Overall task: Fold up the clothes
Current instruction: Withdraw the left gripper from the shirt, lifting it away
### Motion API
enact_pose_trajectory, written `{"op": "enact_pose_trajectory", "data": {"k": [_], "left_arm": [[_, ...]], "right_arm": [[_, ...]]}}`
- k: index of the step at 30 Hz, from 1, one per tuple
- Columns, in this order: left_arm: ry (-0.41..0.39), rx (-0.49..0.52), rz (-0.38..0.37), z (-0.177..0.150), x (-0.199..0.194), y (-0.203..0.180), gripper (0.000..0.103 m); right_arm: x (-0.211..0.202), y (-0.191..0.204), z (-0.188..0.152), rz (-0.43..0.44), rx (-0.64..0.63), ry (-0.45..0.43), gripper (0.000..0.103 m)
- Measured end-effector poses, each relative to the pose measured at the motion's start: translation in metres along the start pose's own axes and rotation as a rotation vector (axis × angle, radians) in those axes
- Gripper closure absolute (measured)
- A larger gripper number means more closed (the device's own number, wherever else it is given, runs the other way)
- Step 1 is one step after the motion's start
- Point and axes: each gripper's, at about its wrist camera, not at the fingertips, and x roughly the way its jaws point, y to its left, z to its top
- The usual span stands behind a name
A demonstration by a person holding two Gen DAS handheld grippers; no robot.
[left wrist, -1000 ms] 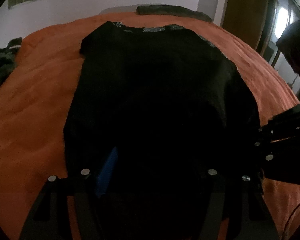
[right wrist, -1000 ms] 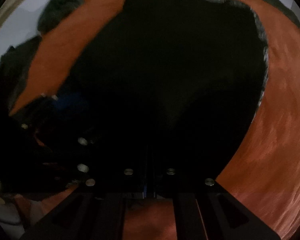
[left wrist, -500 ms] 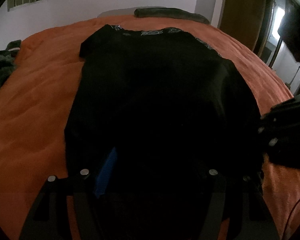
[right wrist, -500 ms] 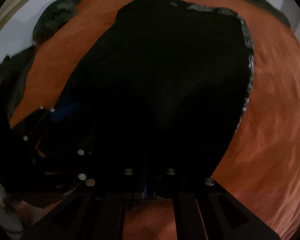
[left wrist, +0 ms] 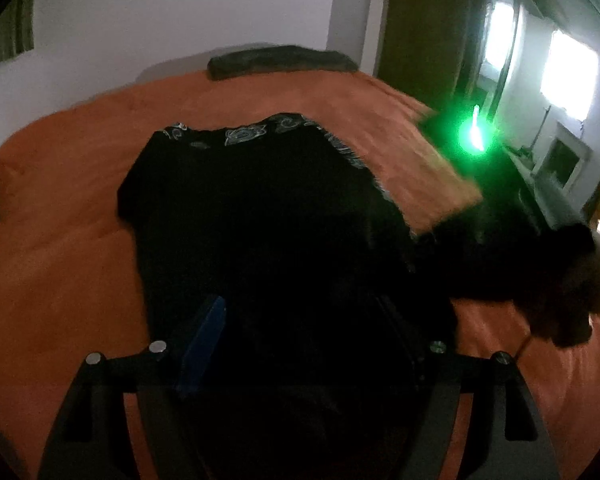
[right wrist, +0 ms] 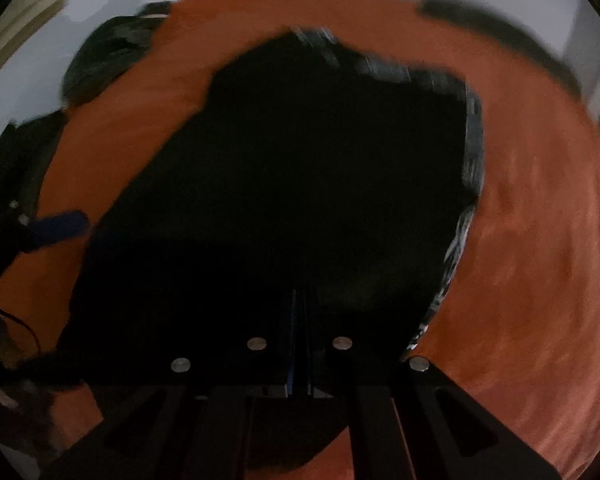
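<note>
On the orange bed [left wrist: 60, 264] a black garment [left wrist: 260, 216] lies spread flat, its pale-patterned edge [left wrist: 244, 134] toward the far side, where a dark folded item [left wrist: 280, 60] rests by the wall. At the far left edge of the right wrist view a dark heap of clothes [right wrist: 108, 56] sits on the bed's border. Over the near end of the garment the left gripper [left wrist: 300, 308] has its jaws wide apart and opening, the blue-padded finger [left wrist: 204, 344] clear of the cloth; nothing is pinched between them, though black fabric fills the gap behind. Further right, the right gripper [right wrist: 299, 300] has its jaws together; whether they nip the garment's near edge cannot be told in the darkness. In the left wrist view it shows as a dark blur with a green light [left wrist: 474, 136].
</note>
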Motion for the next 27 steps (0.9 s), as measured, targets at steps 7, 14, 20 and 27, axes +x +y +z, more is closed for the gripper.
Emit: {"op": "enact_pose_trajectory", "data": {"k": [7, 14, 20, 27], "left_arm": [[0.163, -0.003, 0.089, 0.05, 0.052, 0.087, 0.027], [0.197, -0.21, 0.103, 0.1, 0.113, 0.189, 0.027], [0.184, -0.264, 0.051, 0.127, 0.166, 0.214, 0.055], [-0.105, 0.377, 0.241, 0.073, 0.121, 0.084, 0.091]], "right_arm": [[-0.008, -0.032, 0.027, 0.067, 0.056, -0.039, 0.1], [-0.006, -0.08, 0.093, 0.042, 0.09, -0.086, 0.088], [0.017, -0.091, 0.108, 0.057, 0.104, -0.084, 0.088], [0.016, -0.102, 0.093, 0.049, 0.176, -0.121, 0.088]]}}
